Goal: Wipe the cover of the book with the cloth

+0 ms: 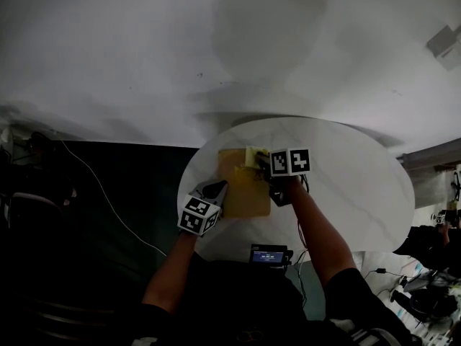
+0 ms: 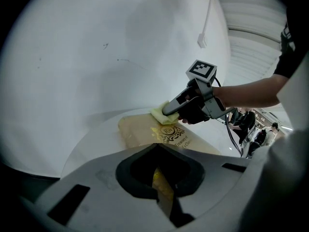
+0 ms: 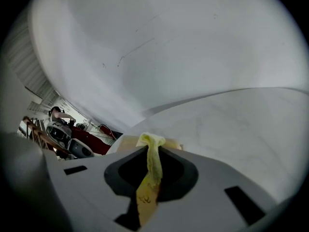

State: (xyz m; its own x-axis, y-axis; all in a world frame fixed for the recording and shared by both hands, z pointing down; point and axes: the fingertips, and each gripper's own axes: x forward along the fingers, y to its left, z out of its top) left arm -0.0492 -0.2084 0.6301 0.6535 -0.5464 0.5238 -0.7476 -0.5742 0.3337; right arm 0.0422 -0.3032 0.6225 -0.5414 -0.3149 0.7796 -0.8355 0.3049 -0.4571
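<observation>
wipe under way, cloth at the book's far edge

in the centre of the head view the tan book [image 1: 245, 187] lies flat on the round white table [image 1: 353, 193]. my left gripper [image 1: 215, 192] sits at the book's lower left corner, and its own view shows the jaws closed on a gold sliver that i take to be the book's near edge, pinning it steady. my right gripper [image 3: 147, 190] has its jaws clamped on the yellow cloth [image 3: 151, 148], which bunches out past the tips and rests on the cover near its upper edge, toward the upper right corner.

i judge the wiping is in progress rather than finished: the cloth covers only a small patch at the top, while the gilt emblem in the middle and the whole lower half lie bare. i see no dust or streaks, so i can't say how much is already clean. what looks left is drawing the cloth down across the emblem toward the left gripper.
</observation>
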